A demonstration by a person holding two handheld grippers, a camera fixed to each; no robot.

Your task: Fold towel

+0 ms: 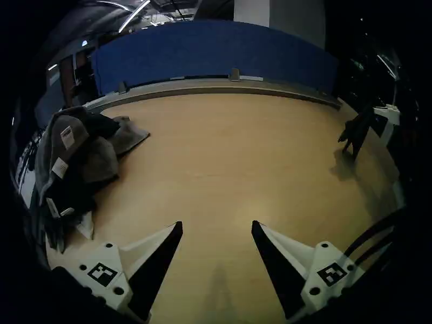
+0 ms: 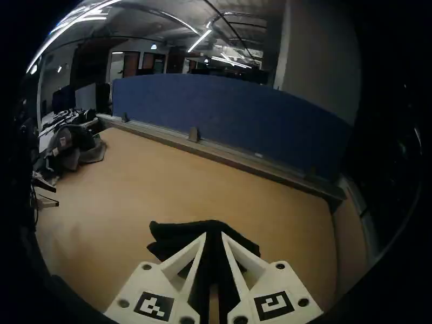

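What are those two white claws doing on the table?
A person is working two grippers at a wooden table. The right gripper is pinching a black towel between its fingers. The left gripper is open over bare wood, holding nothing. A pile of grey towels sits at the table's edge.

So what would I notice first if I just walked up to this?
Probably the black cloth towel, bunched up and pinched in the right claw over the light wooden table. Next the heap of grey towels at the table's left end, ahead of the open left claw, and the long blue fabric divider wall along the far side.
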